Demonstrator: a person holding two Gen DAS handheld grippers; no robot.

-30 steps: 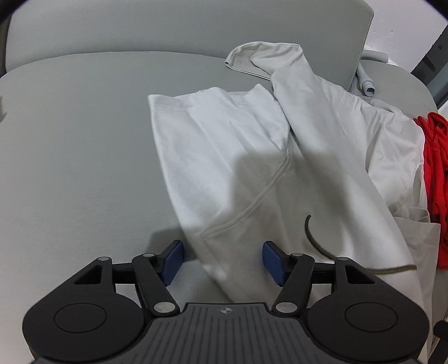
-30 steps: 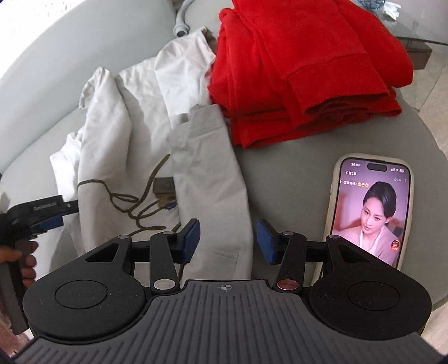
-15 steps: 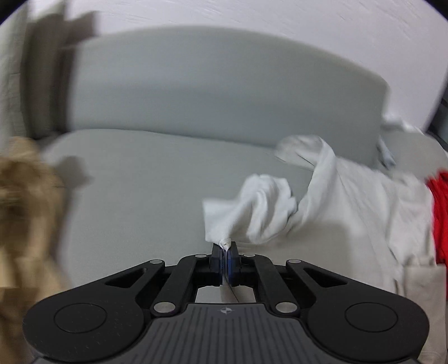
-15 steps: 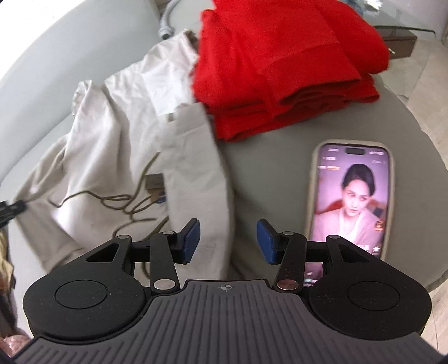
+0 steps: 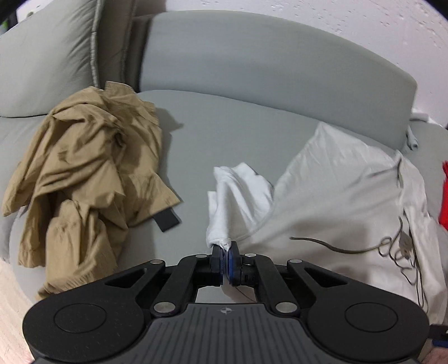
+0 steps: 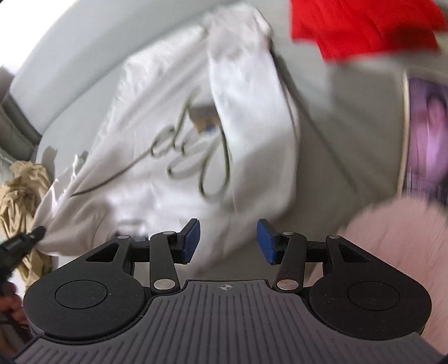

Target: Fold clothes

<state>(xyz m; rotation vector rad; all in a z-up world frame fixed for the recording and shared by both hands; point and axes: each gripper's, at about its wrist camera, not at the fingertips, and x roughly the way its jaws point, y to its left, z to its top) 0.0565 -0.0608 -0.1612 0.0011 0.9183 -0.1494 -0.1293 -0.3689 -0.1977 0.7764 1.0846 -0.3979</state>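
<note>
Right wrist view was motion-blurred; edges of all items soft. Phone [image 6: 425, 140] cut off at right edge, screen content not legible. Red pile [image 6: 364, 25] cut off at top in that view; in left view only a red sliver [image 5: 445, 196] at right edge. A pink blurred mass [image 6: 406, 232] at lower right could not be identified. A hand at lower left of right view was dark and mostly cropped. Far end of hoodie [image 5: 336, 201] ran out of left view at lower right.

Left hand-held gripper [image 5: 225, 249] was clamped on a bunched white corner of the hoodie, fabric pinched betw. blue pads, cloth drawn up toward it in a taut ridge. In right view it [image 6: 36, 233] showed at left edge w/ the hoodie [image 6: 168, 145] stretched from it. Right hand-held gripper [image 6: 228, 240] stood half open, nothing pressed betw. pads; hoodie fabric lay below the gap.

Hoodie lay on grey sofa [image 5: 238, 134], drawstring [image 5: 350, 247] looped across it. Tan garment [image 5: 84, 173] crumpled to the left, apart from the hoodie.

Vs. one sec. before: left jaws had been open over the flat hoodie, since closed on the corner; the tan garment was not in that view then. Right view had been sharp, phone fully visible.
</note>
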